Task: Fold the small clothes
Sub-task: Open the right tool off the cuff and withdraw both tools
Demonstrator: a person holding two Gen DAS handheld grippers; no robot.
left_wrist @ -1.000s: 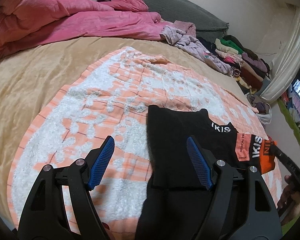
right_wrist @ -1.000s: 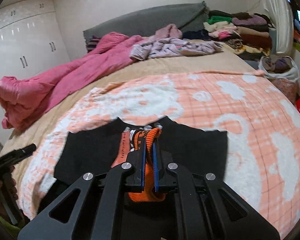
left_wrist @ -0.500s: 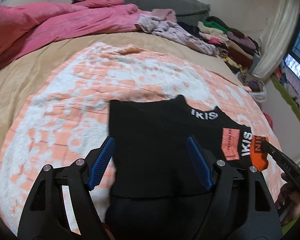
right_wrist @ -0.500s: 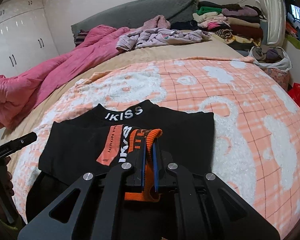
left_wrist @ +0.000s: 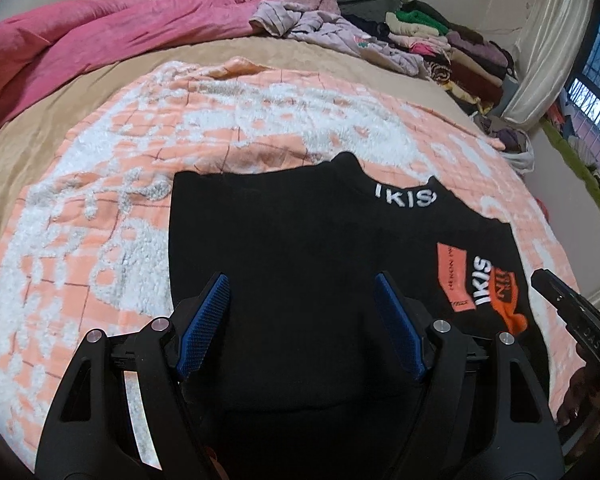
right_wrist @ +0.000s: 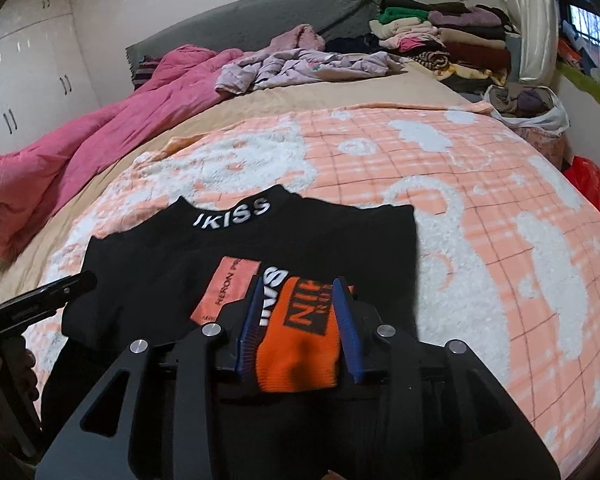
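Observation:
A small black sweater (left_wrist: 300,240) with white "IKISS" lettering on the collar lies flat on the orange-and-white blanket (left_wrist: 100,208); it also shows in the right wrist view (right_wrist: 260,240). Its orange cuff (right_wrist: 300,344) lies folded across the body, between the fingers of my right gripper (right_wrist: 298,300), whose jaws stand apart around it. My left gripper (left_wrist: 302,300) is open and empty, low over the sweater's near left part. The cuff (left_wrist: 510,312) shows at the right in the left wrist view.
A pink duvet (right_wrist: 100,128) lies at the far left of the bed. A heap of lilac clothes (right_wrist: 300,68) and stacks of folded clothes (right_wrist: 440,36) sit at the back right. A white bag of clothes (right_wrist: 528,108) stands beside the bed.
My right gripper has opened and let the orange cuff go onto the sweater. My left gripper has moved right, over the sweater body, still open.

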